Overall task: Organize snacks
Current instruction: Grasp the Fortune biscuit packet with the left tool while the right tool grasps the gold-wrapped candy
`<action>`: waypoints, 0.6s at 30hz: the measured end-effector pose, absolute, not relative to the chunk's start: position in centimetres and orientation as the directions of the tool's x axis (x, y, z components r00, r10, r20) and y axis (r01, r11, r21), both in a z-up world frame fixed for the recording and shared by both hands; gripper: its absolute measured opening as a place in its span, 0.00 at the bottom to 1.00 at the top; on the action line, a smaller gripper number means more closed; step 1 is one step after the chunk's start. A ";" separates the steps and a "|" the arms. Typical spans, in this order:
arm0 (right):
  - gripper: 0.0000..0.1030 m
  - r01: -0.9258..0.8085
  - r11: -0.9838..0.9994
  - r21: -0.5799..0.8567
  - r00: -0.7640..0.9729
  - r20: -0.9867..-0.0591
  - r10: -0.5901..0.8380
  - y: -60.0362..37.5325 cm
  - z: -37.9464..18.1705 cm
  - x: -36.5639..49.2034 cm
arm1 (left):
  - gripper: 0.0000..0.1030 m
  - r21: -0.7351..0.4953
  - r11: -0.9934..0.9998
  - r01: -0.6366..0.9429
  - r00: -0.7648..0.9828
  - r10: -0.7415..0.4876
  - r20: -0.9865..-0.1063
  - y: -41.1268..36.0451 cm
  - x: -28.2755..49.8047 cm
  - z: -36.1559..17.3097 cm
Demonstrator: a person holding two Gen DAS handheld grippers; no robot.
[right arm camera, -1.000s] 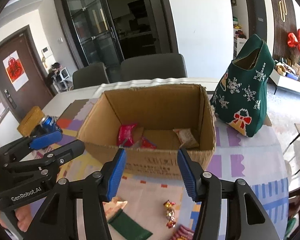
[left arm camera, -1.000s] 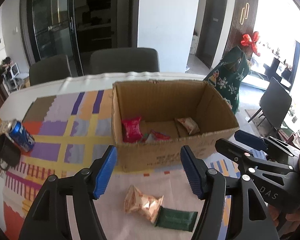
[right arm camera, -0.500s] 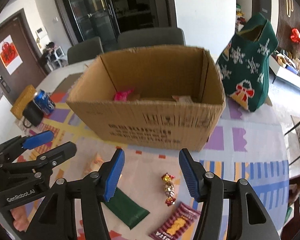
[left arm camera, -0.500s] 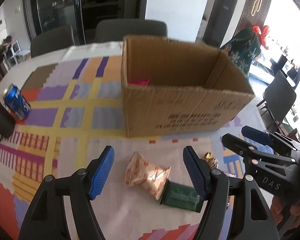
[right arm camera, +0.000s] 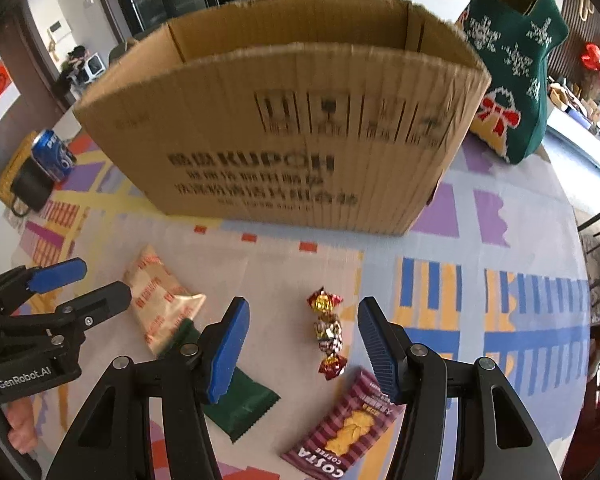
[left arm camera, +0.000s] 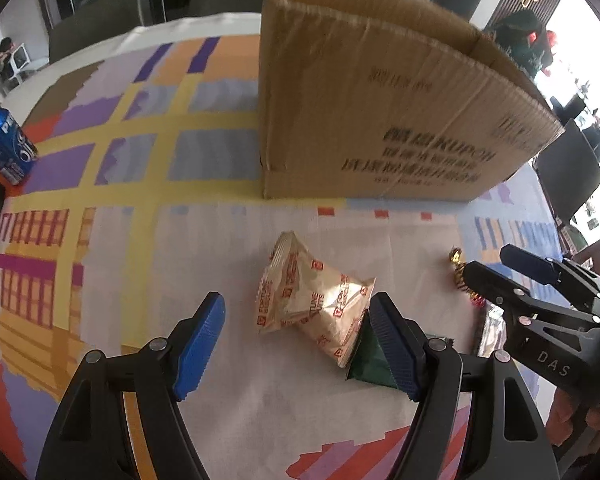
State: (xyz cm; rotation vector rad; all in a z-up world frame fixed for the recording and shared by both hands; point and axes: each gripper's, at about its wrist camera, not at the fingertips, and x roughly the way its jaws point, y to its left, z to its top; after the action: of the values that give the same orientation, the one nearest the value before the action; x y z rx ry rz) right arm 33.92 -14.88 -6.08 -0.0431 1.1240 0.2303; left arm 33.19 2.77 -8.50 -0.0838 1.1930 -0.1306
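Snacks lay before the cardboard box (right arm camera: 284,128); with both tongs apart and empty, my left gripper (left arm camera: 298,346) should straddle the cream biscuit packet (left arm camera: 312,300), my right gripper (right arm camera: 300,344) the foil candy (right arm camera: 328,334).

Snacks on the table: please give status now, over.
Left gripper open above cream snack bag. Right gripper open around foil candies. Nothing held. Cardboard box behind, path clear.

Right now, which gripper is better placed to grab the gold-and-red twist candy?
Right. The right gripper is open with the twist candy lying between its fingers. The left gripper instead frames the gold snack bag, with the candy off to its side.
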 end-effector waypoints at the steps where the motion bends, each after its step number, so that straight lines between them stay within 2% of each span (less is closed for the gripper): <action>1: 0.56 -0.203 0.976 0.081 0.407 -0.899 0.159 -14.9 -6.2 33.8 | 0.72 -0.133 0.989 0.057 0.355 -0.145 -0.923 2.7 33.3 -8.8; 18: 0.56 -0.170 0.982 0.087 0.346 -0.927 0.142 -15.4 -8.5 34.0 | 0.72 -0.131 0.989 0.073 0.310 -0.148 -0.939 2.4 34.2 -11.0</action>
State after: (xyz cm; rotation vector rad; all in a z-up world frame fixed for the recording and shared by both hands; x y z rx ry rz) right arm 33.97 -15.41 -8.52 -0.0266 1.2005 0.2028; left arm 34.17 2.36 -11.00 -0.0686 1.2469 -0.1457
